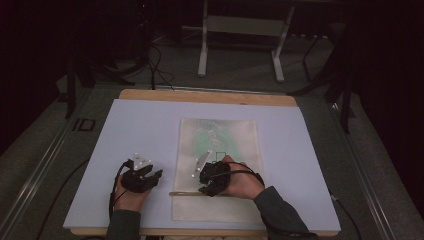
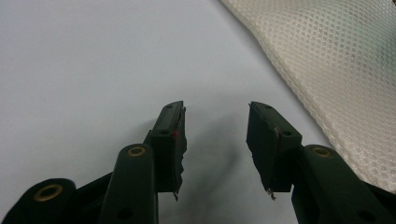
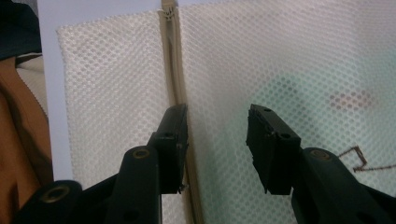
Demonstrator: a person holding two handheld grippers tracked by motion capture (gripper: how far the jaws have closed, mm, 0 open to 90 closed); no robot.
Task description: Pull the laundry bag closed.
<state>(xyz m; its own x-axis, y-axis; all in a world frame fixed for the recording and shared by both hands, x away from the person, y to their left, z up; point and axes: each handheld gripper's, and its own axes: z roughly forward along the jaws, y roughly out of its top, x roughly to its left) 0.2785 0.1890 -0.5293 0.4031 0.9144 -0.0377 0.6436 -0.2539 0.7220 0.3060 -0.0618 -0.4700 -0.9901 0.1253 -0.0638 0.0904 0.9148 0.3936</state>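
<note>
A white mesh bag [image 1: 218, 167] lies flat in the middle of the high view, on the pale board [image 1: 130, 130] that covers the table, with its short end toward the person at the bottom of the frame. Its zipper [image 1: 192, 193] runs across this near part of the bag. The bag is made of fine net cloth, cream in color, and something pale green shows through it in the upper half.

The right gripper [image 1: 210, 183] hovers over the zipper line in the lower center of the high view. In the right gripper view its jaws stand open with nothing between them; the zipper [image 3: 173, 70] runs up the frame just beside the left jaw. I think it is placed so in order to reach the zipper.

The left gripper [image 1: 148, 176] rests in the lower left, on the bare board beside the bag. Its jaws are open and empty too, with the bag's edge [image 2: 327, 70] at the upper right of its view. It seems to wait there, ready to hold the bag.
</note>
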